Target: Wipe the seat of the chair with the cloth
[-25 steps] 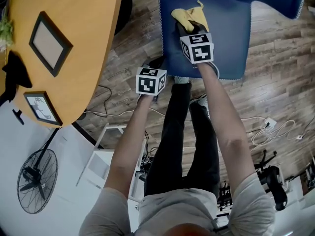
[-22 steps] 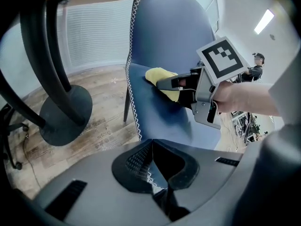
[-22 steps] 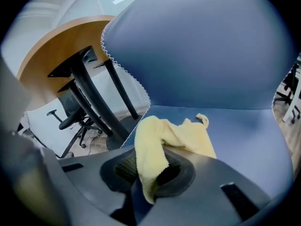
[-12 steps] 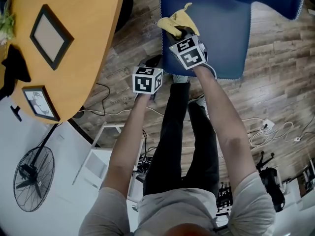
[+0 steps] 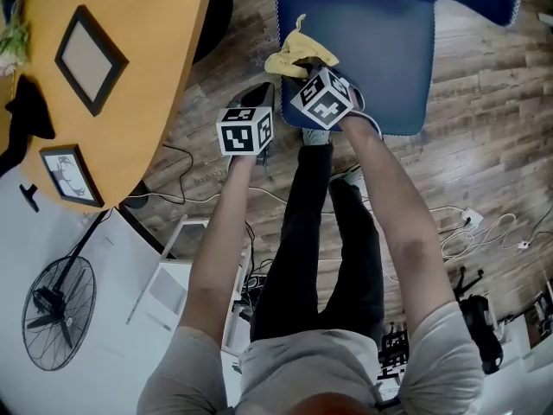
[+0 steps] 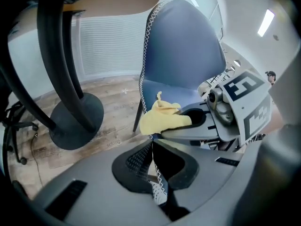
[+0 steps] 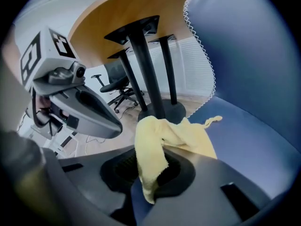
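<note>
The blue chair seat fills the top of the head view. A yellow cloth lies bunched at the seat's front-left corner, partly over the edge. My right gripper is shut on it; in the right gripper view the cloth hangs down through the gripper above the blue seat. My left gripper hovers over the floor just left of that corner, shut, with nothing in it. In the left gripper view the gripper faces the cloth and the seat.
A round wooden table with two picture frames stands close at the left; its black pedestal base is beside the chair. The person's legs stand before the seat. Cables lie on the wood floor; a fan is lower left.
My right gripper has dragged the cloth leftward and toward the seat's front-left corner, turning as it went. The left gripper has drifted a little to the left.
</note>
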Demonstrator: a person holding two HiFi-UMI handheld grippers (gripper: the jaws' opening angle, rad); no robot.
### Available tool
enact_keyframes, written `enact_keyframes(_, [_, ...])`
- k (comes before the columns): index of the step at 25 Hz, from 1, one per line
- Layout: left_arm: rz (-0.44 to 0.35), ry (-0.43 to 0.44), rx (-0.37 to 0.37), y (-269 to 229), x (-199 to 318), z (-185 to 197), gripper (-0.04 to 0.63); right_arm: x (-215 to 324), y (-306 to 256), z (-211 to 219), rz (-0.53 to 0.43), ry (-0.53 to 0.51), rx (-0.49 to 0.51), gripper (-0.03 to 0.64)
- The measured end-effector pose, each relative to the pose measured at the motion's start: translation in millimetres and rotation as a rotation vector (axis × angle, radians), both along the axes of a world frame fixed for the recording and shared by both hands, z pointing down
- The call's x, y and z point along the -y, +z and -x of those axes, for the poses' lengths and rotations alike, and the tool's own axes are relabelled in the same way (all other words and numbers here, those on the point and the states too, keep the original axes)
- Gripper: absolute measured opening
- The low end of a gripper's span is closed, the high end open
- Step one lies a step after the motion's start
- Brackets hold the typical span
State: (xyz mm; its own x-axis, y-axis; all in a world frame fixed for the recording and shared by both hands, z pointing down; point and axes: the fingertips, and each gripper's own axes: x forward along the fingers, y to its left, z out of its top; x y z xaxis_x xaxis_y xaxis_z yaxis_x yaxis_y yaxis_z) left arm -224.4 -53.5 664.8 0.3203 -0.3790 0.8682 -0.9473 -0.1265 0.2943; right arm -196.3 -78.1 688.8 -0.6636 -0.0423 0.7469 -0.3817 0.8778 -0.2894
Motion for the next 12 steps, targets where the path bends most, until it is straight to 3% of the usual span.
enact_keyframes(5, [-0.041,-0.002,0.011,-5,23,2,0.026,-21,-1,-2,0.055,-0.108,-0.002,0.063])
enact_keyframes(12, [-0.008,0.097,0.01,6,25,-23,0.026,-49,-2,-14,0.139,-0.183,-0.008,0.063])
